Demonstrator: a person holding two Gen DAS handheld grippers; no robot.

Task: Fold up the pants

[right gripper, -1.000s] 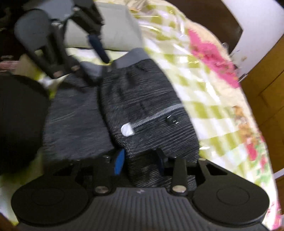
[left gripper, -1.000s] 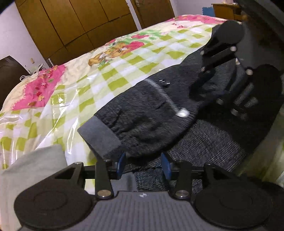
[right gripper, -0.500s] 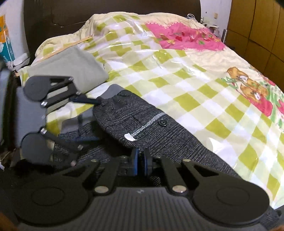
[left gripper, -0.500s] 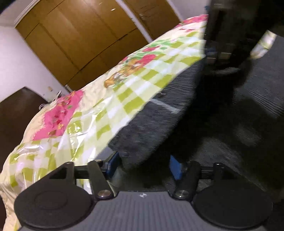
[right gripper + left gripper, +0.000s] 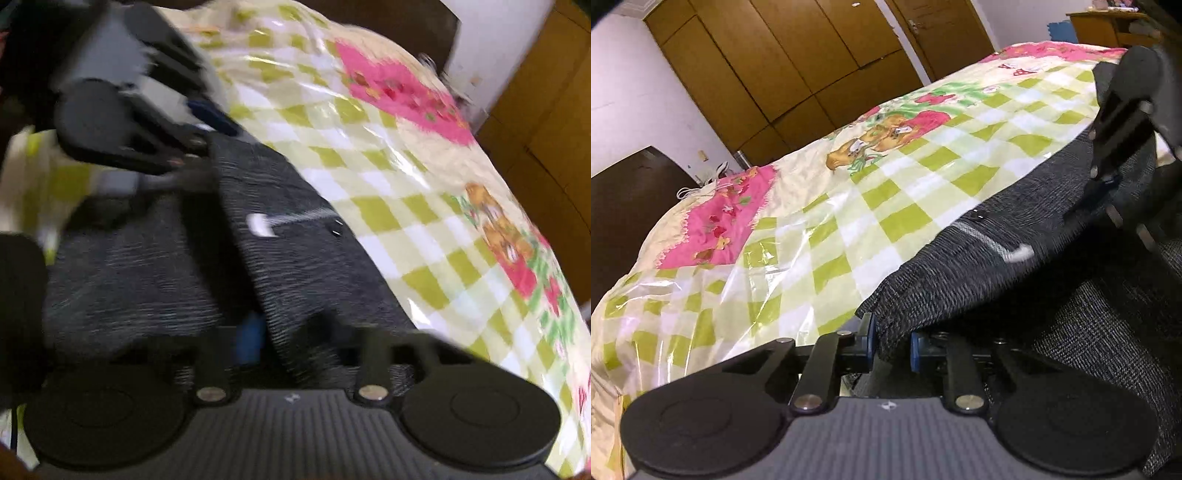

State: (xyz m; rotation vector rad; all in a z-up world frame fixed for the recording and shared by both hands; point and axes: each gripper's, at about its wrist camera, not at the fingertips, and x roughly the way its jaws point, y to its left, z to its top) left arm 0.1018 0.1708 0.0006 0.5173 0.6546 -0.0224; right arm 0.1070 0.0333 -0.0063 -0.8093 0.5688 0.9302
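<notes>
Dark grey knit pants [image 5: 960, 266] lie along the near edge of a bed [image 5: 820, 236] covered in a green-and-white checked spread with pink floral panels, under a clear plastic sheet. In the left wrist view, the left gripper [image 5: 891, 345] has its blue-padded jaws closing, a bunched edge of the pants between the pads, the fabric rising from them toward the right gripper [image 5: 1115, 147] at upper right. In the blurred right wrist view, the right gripper [image 5: 273, 339] is pressed together on a raised fold of the pants directly in front of it; only one blue pad shows beside the cloth. The left gripper [image 5: 207, 125] sits at upper left, at the far end of the same fold. A pocket's pale trim and dark button [image 5: 336, 232] face up between the two grippers. Brown wardrobe doors [image 5: 812, 62] stand beyond the bed.
</notes>
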